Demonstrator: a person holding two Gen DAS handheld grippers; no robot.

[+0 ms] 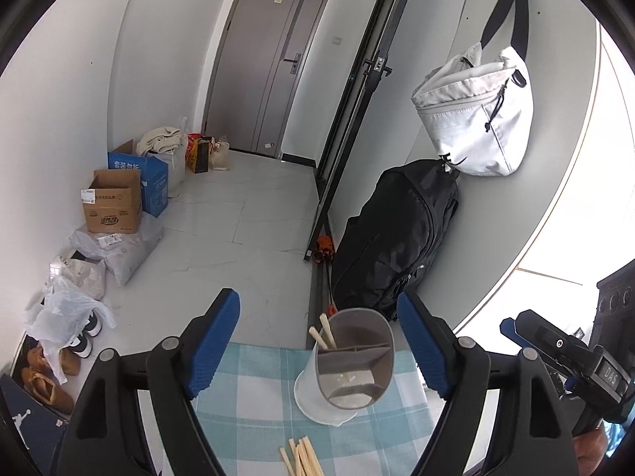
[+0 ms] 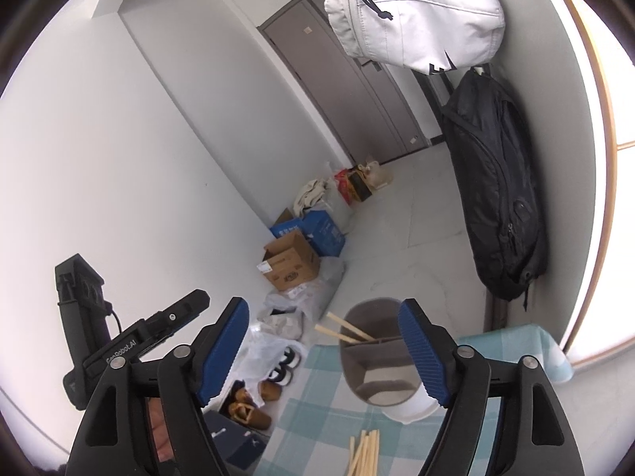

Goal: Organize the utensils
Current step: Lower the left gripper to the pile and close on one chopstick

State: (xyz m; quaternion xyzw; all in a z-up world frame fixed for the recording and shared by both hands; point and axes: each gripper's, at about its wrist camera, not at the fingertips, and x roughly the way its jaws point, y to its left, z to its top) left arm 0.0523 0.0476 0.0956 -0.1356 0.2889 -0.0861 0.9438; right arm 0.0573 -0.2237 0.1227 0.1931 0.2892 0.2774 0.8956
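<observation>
A grey-rimmed white utensil holder (image 1: 345,369) (image 2: 381,365) with inner dividers stands on the blue checked tablecloth (image 1: 254,388) (image 2: 317,408). Two wooden chopsticks (image 1: 326,332) (image 2: 344,329) lean in its back-left compartment. Several loose chopsticks (image 1: 301,456) (image 2: 363,452) lie on the cloth in front of it. My left gripper (image 1: 319,341) is open above the cloth, with the holder seen between its blue pads, nothing gripped. My right gripper (image 2: 323,347) is open too, hovering before the holder with nothing in it. The right gripper (image 1: 563,357) shows at the right edge of the left wrist view.
Beyond the table's far edge lies the floor with cardboard boxes (image 1: 115,202), plastic bags and shoes (image 1: 59,357) along the left wall. A black backpack (image 1: 397,238) and a white bag (image 1: 480,119) hang on the right wall. A grey door (image 1: 270,67) stands at the back.
</observation>
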